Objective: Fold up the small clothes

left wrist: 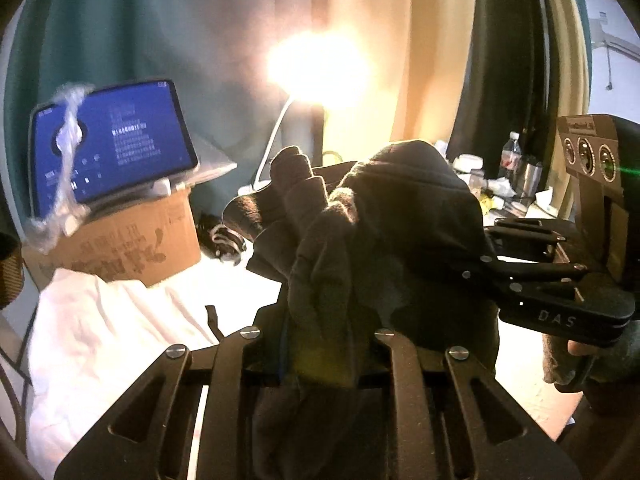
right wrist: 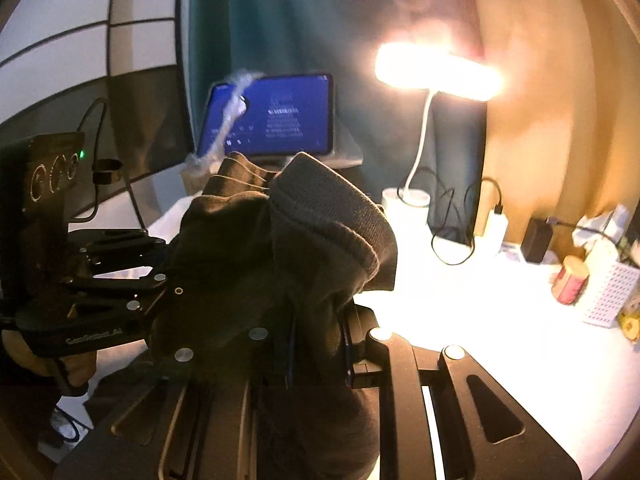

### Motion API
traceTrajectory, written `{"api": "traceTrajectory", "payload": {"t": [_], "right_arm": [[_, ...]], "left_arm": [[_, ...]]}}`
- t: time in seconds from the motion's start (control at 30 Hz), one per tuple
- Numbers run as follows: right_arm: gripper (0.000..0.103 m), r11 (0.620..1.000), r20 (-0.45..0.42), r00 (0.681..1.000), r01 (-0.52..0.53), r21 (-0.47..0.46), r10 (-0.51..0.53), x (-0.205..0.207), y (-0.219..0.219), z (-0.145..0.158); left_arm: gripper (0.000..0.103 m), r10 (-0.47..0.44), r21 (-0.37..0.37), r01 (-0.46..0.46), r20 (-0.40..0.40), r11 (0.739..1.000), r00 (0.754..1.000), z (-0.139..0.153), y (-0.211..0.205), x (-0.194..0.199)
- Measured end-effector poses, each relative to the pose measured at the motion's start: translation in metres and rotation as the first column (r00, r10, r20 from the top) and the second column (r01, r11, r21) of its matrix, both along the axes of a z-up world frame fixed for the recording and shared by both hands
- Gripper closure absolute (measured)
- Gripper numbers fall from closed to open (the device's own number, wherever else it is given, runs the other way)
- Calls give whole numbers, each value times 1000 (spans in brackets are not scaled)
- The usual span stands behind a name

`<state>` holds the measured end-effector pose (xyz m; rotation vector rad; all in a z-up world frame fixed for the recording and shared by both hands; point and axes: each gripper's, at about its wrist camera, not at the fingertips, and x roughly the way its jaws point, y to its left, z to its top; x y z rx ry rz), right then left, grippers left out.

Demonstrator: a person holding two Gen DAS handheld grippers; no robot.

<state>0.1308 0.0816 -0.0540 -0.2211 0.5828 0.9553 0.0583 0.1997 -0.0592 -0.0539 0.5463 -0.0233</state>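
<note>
On my left a blue-lit tablet [left wrist: 116,140] leans on a brown cardboard box [left wrist: 132,240]. My left gripper [left wrist: 320,344] and right gripper [right wrist: 316,344] are both clamped on the bunched dark grey knit garment [left wrist: 384,216], lifted above the white table [right wrist: 500,320].

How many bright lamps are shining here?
1: the desk lamp glows on a white bendy neck at the back of the table, right of the tablet. More could be out of view.

Dim room, desk lamp [right wrist: 438,72] blown-out w/ glare, fisheye edge warp, bg blurred, cloth backlit
</note>
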Motion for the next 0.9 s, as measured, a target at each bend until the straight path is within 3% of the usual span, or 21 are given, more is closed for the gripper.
{"api": "traceTrajectory", "payload": {"t": [0.6, 0.87, 0.9], "right_arm": [[84, 997, -192, 981, 0, -74, -14, 66, 29, -76], [83, 992, -298, 952, 33, -119, -67, 97, 38, -110], [76, 993, -321, 945, 31, -117, -67, 102, 37, -113]], "left_arm": [[84, 9, -58, -19, -178, 998, 984, -62, 26, 62], [82, 76, -92, -109, -308, 990, 948, -88, 42, 83], [80, 84, -96, -121, -322, 988, 943, -90, 44, 84]]}}
